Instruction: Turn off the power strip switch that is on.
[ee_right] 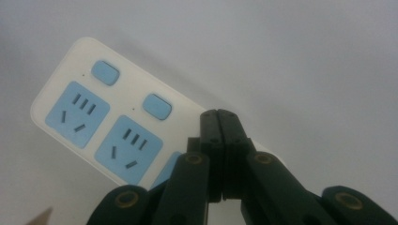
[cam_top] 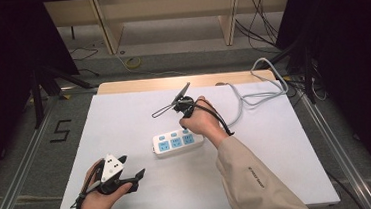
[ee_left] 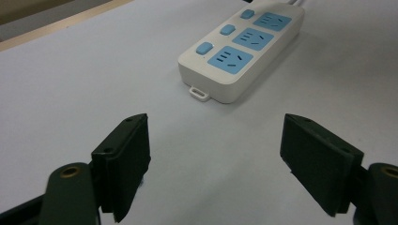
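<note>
My right gripper (ee_right: 218,115) hangs over the white power strip (cam_top: 178,142) mid-worktop (cam_top: 124,119), jaws pressed together, seemingly empty. My left gripper (ee_left: 216,154) rests near the front edge, jaws wide apart, empty.

A white power strip (cam_top: 178,142) with blue sockets is seen lying near the middle of the white counter (cam_top: 124,119), its grey cable (cam_top: 253,96) trailing toward 1 o'clock. The right gripper (cam_top: 185,120) is held at the strip's far edge. The left gripper (cam_top: 129,176) is held at 7 o'clock, well apart from the strip, its jaws spread.
</note>
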A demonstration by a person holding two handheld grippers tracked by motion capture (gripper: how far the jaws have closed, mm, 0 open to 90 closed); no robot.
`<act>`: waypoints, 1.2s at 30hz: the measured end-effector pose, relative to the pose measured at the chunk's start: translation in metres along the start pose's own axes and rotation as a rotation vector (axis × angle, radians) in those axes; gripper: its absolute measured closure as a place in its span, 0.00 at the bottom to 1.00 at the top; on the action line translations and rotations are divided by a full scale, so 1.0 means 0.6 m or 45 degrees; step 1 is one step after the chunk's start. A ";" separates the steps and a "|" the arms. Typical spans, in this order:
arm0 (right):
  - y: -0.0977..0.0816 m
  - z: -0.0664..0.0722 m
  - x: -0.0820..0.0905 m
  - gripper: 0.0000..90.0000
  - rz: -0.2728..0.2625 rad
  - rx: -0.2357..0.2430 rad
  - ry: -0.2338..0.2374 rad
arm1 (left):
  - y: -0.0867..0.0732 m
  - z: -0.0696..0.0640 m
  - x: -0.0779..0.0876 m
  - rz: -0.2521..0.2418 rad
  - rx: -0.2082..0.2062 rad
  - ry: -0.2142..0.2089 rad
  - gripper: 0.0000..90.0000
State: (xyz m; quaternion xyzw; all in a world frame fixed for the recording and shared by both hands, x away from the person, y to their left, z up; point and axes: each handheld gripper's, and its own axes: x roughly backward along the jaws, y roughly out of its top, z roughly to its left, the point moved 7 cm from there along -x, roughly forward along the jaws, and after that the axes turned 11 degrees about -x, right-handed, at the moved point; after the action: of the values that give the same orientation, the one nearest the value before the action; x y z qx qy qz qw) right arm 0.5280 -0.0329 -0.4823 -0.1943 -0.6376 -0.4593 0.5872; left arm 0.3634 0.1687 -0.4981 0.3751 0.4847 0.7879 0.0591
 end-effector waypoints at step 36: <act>-0.087 -0.030 0.066 0.70 -0.319 -0.007 0.101 | -0.002 0.001 0.000 0.005 0.010 0.012 0.27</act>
State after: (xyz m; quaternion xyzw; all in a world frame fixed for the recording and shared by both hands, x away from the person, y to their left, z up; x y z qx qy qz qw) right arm 0.4881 -0.0855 -0.4665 -0.0965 -0.6317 -0.5381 0.5496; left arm 0.3639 0.1697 -0.4988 0.3727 0.4874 0.7878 0.0539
